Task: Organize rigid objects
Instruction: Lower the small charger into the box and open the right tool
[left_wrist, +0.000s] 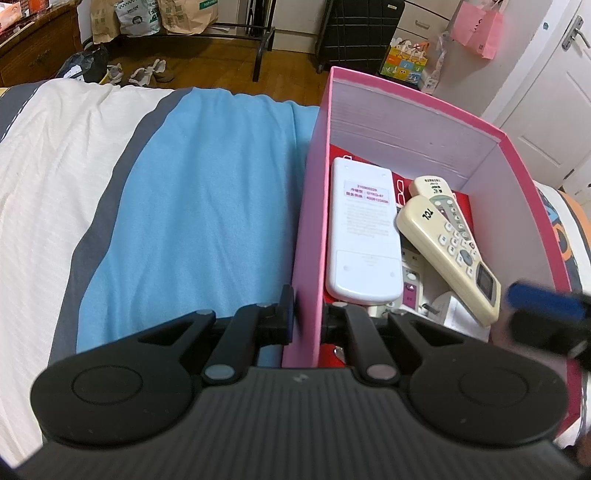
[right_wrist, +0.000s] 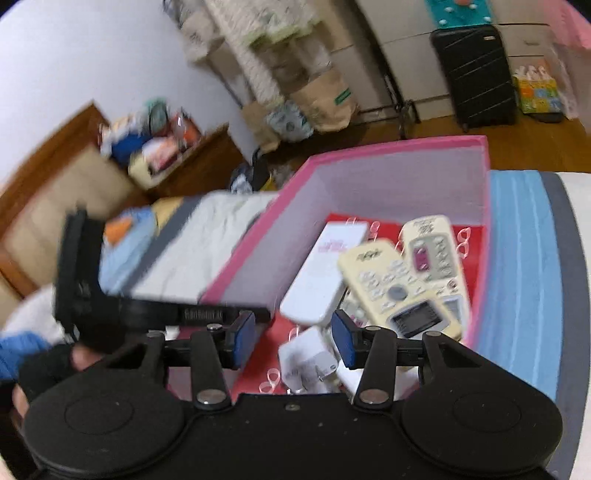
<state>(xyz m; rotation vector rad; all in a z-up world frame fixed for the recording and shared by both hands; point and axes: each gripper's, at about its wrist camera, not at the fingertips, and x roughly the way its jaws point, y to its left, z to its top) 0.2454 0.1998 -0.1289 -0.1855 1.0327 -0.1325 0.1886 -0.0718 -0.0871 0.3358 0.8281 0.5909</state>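
Our left gripper (left_wrist: 308, 317) clenched on the pink box (left_wrist: 314, 206) wall, our right gripper (right_wrist: 293, 341) released above remotes (right_wrist: 399, 291) inside

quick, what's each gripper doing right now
left gripper: closed on the side wall of the pink box.
right gripper: open, holding nothing, above the remotes and a white plug inside the box.

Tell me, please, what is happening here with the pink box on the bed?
A person is sorting remotes into the pink box on the bed. The left claw is shut on the box's side wall. The right claw hangs over the box, holding nothing. Inside lie a white remote face down, two cream remotes and a white plug.
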